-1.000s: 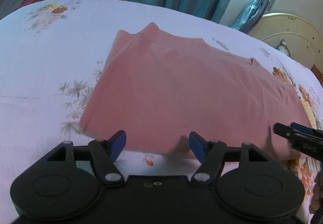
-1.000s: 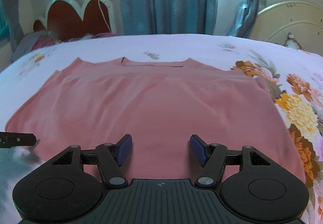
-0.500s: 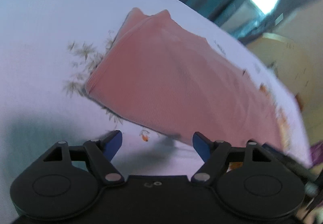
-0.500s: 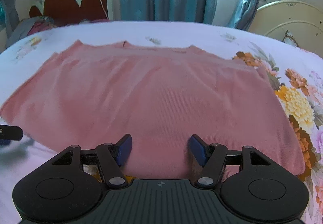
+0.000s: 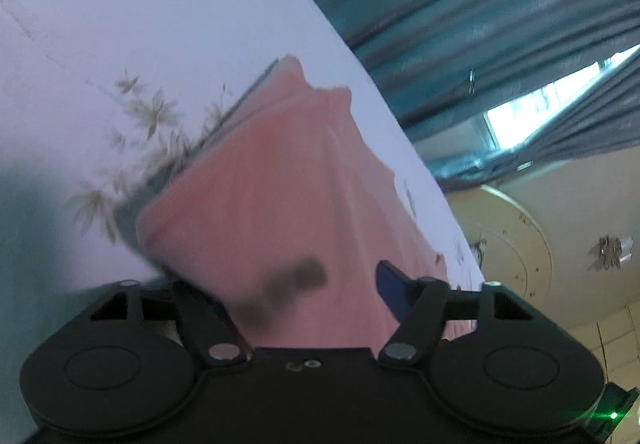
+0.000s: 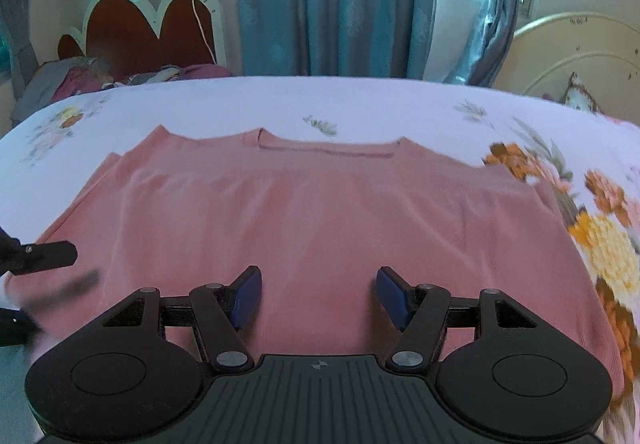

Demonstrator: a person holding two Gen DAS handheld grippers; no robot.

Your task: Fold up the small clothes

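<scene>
The pink top (image 6: 312, 216) lies spread flat on the floral bedsheet (image 6: 360, 104), its near hem running under the right gripper (image 6: 318, 294), whose jaws stand apart above the cloth without pinching it. At nine o'clock, the left gripper (image 5: 304, 296) straddles the hem corner, jaws closing around fabric, not yet pinching. Bare sheet surrounds the ribbed, smooth top from ten to two o'clock.

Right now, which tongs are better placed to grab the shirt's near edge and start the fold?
Left. The left tongs already have the shirt corner between their closing jaws. The right tongs hover open above the middle of the shirt, with no edge between them.
</scene>
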